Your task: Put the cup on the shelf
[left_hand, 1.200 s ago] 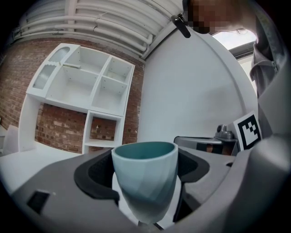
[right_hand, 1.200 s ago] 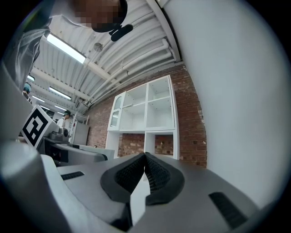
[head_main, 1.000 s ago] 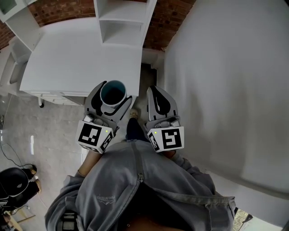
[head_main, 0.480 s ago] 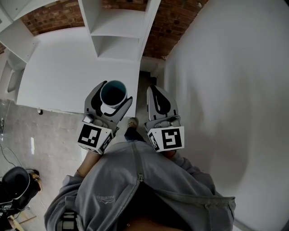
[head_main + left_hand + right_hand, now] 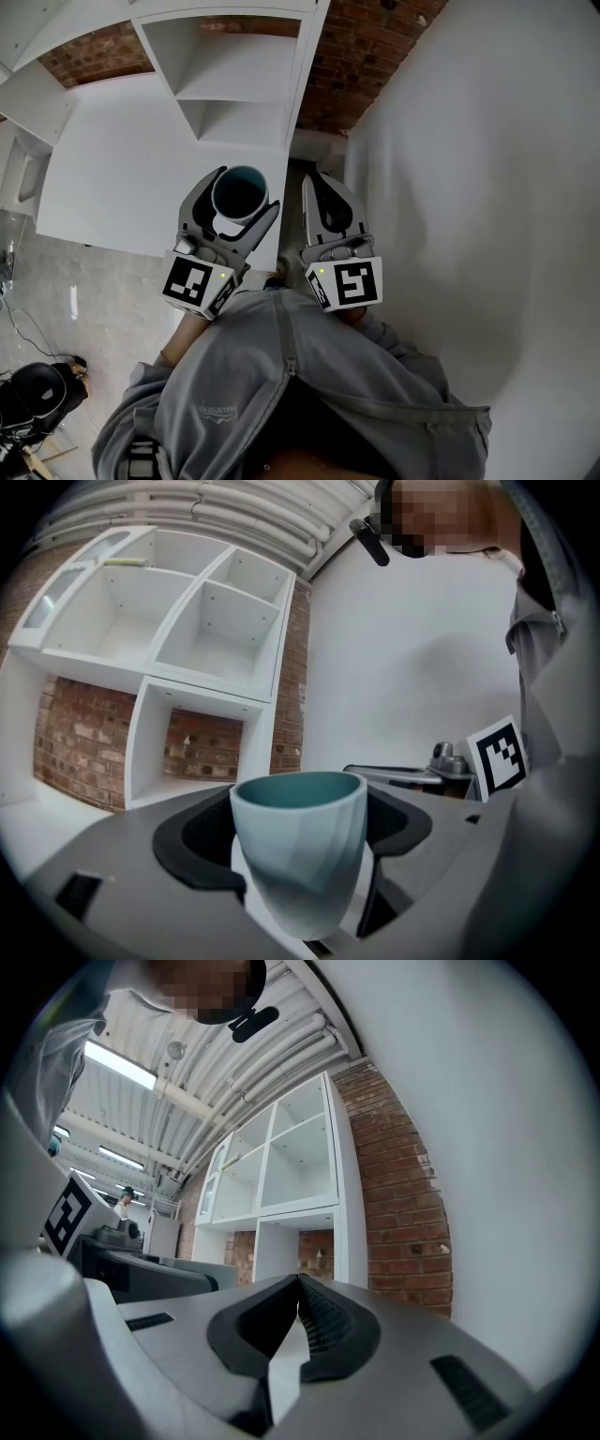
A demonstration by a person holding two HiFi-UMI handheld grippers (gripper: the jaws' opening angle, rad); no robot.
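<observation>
Head view tells the change best: the white shelf unit (image 5: 246, 70) now fills more of the top of the picture than a second ago, and its open compartments lie nearer to your grippers. You have walked toward it. Both grippers have gone forward together, side by side, and keep the same pose.

Your left gripper (image 5: 246, 189) has not changed its grip. Its jaws stand wide and hold the teal cup (image 5: 238, 192) between them, upright with the mouth up. A second ago the cup was at the near edge of the white tabletop (image 5: 131, 159); now it is over that tabletop, with the shelf unit just ahead. In the left gripper view the cup (image 5: 300, 846) sits firmly in the jaws and the compartments are in front and above, with the brick wall (image 5: 80, 738) behind the lower ones.

Your right gripper (image 5: 316, 183) is closed with nothing in it, and the right gripper view shows its pads (image 5: 319, 1321) pressed together.

For the task, I judge this is the carrying part, almost finished. The cup is not yet on any shelf. What remains is to choose a compartment, bring the cup in level, and set it down before you open the jaws.
</observation>
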